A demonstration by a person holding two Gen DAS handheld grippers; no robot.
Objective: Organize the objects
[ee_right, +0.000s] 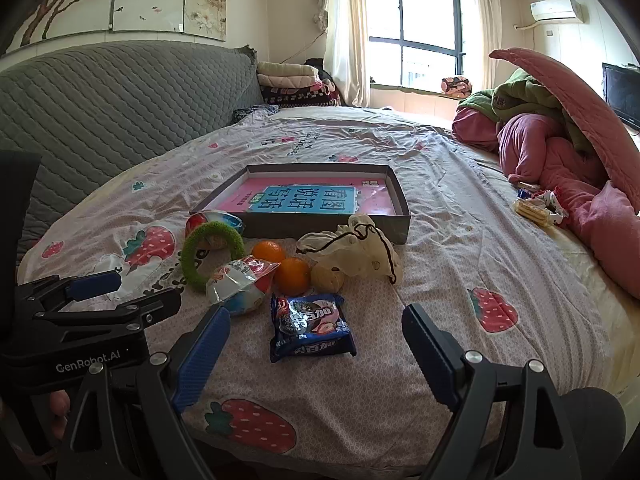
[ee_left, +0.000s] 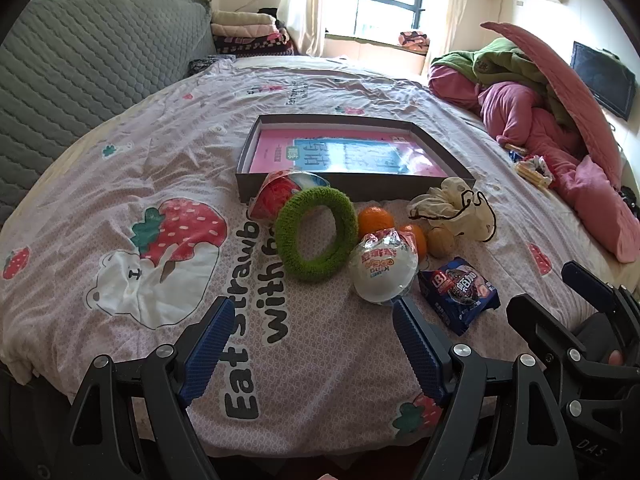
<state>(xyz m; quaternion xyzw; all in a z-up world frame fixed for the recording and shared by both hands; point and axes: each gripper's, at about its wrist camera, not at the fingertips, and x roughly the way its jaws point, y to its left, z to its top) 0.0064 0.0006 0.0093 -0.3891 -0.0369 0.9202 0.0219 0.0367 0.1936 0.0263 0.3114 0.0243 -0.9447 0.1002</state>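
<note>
Left wrist view: left claw (ee_left: 312,320) released, empty, above bed sheet (ee_left: 120,160); right claw (ee_right: 316,328) released too, blue cookie pack (ee_right: 312,328) between its fingers, untouched. Green ring (ee_left: 316,234), oranges (ee_right: 292,274), pouch (ee_right: 356,252) beside tray (ee_right: 404,204).

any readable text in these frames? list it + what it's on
"Eat strawb… with…": bedsheet, partly hidden
"GenRobot.AI": left gripper body
"看图说话写话": pink book in the box, upside down
"DAS…": right gripper body, cut off
Blue cookie pack, snack bags: blurred.
</note>
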